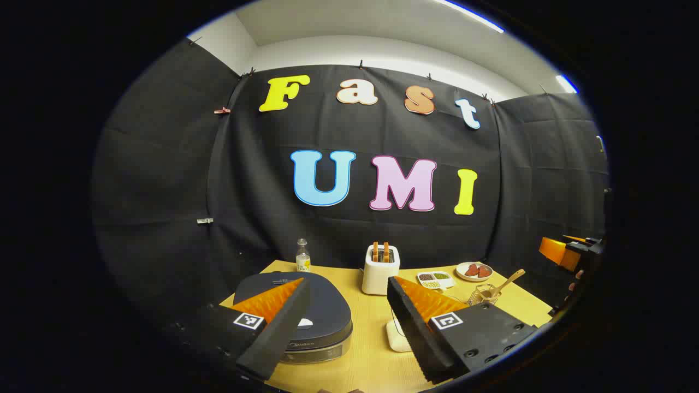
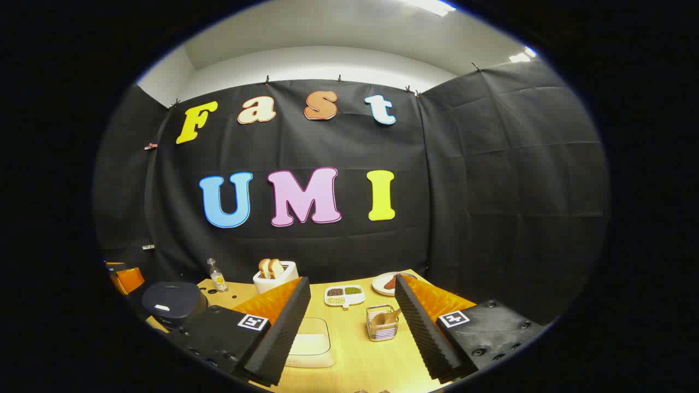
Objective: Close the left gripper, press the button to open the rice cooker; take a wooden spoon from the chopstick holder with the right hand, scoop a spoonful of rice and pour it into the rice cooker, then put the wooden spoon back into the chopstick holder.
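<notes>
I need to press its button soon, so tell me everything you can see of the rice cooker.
The rice cooker is a squat, rounded appliance with a dark matte lid, shut, and a shiny metallic band around its front. A small white patch sits near the lid's front edge. It stands upright on the wooden table, left of the toaster, with nothing touching it.

Both the left gripper point(image 1: 348, 297) and right gripper point(image 2: 352, 297) carry black screw-studded bodies with 2 square tags.
</notes>
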Demonstrator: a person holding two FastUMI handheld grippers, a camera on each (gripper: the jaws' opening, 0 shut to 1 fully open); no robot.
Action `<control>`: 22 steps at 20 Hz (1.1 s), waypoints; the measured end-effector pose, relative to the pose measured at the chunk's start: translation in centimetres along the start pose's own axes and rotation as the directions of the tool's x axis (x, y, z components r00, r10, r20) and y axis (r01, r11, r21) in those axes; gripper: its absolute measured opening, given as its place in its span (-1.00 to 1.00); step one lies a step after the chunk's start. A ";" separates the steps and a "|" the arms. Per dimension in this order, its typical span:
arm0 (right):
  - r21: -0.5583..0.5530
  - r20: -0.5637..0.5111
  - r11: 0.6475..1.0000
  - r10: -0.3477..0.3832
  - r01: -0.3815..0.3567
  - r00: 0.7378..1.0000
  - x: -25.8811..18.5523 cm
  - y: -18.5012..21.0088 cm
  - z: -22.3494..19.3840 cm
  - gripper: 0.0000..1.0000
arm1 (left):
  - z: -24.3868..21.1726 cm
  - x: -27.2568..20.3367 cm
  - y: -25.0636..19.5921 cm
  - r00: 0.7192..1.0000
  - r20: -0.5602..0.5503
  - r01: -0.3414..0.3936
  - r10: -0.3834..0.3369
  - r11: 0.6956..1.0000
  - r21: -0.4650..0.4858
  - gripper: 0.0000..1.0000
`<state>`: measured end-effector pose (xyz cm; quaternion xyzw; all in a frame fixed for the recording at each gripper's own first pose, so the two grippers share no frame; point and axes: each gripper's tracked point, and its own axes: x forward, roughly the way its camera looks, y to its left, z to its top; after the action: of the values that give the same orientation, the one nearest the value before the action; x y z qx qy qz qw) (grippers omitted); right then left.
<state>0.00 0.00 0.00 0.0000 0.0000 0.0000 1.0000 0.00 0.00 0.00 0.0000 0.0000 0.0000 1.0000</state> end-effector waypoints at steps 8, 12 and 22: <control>0.003 -0.016 1.000 -0.004 0.005 1.000 -0.9 -0.1 -0.4 0.94 | -0.4 0.1 -0.4 1.000 0.003 0.019 -0.019 0.999 0.036 0.90; -0.001 -0.032 1.000 -0.019 0.019 0.999 -1.2 -0.4 -1.0 0.94 | -0.6 0.2 0.4 1.000 0.000 -0.001 0.001 1.000 0.019 0.90; -0.006 -0.042 1.000 -0.022 0.022 0.999 -1.0 0.2 -1.5 0.94 | 1.3 0.7 1.0 0.998 0.044 0.033 -0.037 0.997 0.071 0.90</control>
<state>-0.98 0.19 -1.45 -0.0025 0.0212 -0.0108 0.9997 0.68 1.01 1.27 0.0352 -0.0225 -0.0175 0.9990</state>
